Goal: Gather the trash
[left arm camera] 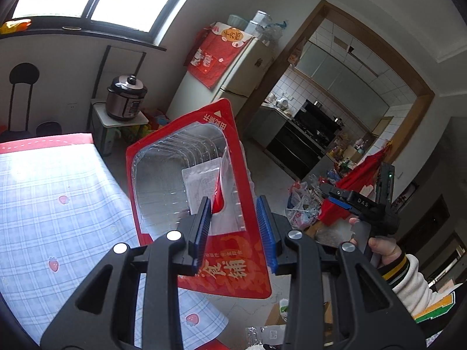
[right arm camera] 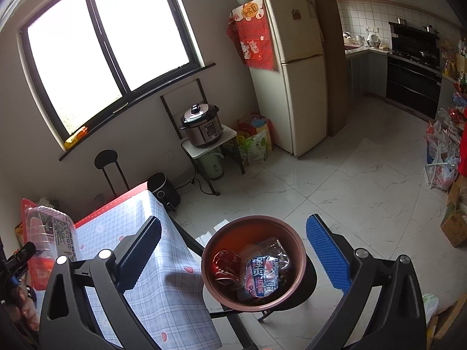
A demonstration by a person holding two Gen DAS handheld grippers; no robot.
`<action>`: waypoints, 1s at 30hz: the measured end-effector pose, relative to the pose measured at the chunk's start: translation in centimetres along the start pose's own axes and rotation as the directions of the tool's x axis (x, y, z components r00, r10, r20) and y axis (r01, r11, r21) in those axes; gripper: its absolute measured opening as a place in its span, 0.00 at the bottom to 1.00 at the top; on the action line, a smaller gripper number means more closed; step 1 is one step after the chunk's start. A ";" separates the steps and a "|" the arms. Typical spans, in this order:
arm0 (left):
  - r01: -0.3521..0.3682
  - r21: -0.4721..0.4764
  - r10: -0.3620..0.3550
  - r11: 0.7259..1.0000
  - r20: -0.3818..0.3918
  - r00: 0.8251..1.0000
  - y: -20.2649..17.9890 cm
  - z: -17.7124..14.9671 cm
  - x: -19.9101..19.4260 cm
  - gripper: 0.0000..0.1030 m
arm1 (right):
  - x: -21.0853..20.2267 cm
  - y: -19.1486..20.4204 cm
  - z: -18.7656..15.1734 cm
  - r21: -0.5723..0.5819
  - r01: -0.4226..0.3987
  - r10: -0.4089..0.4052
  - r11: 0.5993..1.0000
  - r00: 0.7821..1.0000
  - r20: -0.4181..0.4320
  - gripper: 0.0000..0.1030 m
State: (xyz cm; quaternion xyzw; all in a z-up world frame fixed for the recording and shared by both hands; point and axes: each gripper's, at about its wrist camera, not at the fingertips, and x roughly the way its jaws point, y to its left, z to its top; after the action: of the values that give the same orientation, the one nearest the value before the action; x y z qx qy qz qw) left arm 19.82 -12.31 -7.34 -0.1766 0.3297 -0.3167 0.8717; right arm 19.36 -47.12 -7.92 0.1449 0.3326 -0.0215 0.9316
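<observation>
While the left gripper (left arm camera: 233,218) stands clamped on a red-backed clear plastic food package (left arm camera: 192,180) lifted off the plaid-clothed table (left arm camera: 58,189), the right gripper (right arm camera: 233,250) hangs with jaws spread wide and nothing between them, above the brown bin (right arm camera: 254,265), which sits on a stool beside the table edge and already holds crumpled wrappers (right arm camera: 259,274). Step in hand, as I judge it: carrying the next piece of trash to the bin (right side apparently done with its drop). Next move calls for bringing the package over the bin mouth, then parting the left jaws so it falls inside rather than catching on the rim.
</observation>
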 end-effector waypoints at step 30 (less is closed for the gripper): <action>-0.094 0.241 0.114 0.966 -0.067 0.991 -9.0 2.8 10.8 0.93 | -4.3 -4.2 -2.1 -0.025 0.053 -0.054 0.998 0.998 -0.022 0.95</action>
State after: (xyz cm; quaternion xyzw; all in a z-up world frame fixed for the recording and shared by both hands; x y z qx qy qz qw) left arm 24.13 -25.86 -5.67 -0.0408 0.3332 -0.3145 0.8879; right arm 14.13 -50.81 -7.89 0.1247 0.3471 -0.0406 0.9286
